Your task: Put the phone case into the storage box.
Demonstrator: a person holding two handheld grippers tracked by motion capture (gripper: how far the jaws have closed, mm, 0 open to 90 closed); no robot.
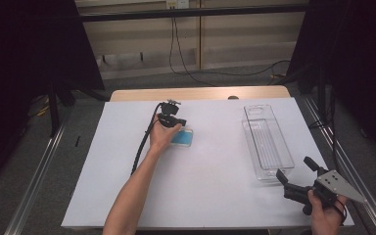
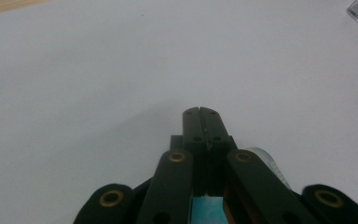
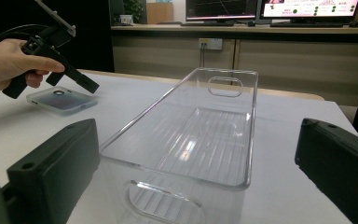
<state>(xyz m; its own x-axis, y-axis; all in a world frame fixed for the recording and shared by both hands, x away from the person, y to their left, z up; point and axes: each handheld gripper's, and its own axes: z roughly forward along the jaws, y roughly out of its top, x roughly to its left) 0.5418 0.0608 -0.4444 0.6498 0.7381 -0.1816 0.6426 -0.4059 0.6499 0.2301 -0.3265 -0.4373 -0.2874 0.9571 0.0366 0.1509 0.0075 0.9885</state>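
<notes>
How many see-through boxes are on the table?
1. The clear box lies on the right side of the white table, in front of the right hand-held gripper. The blue phone case by the left hand-held gripper is no box.

High view looking down over the table (image 1: 196,196), right gripper view low, close behind the clear bin (image 3: 200,130), both share it
</notes>
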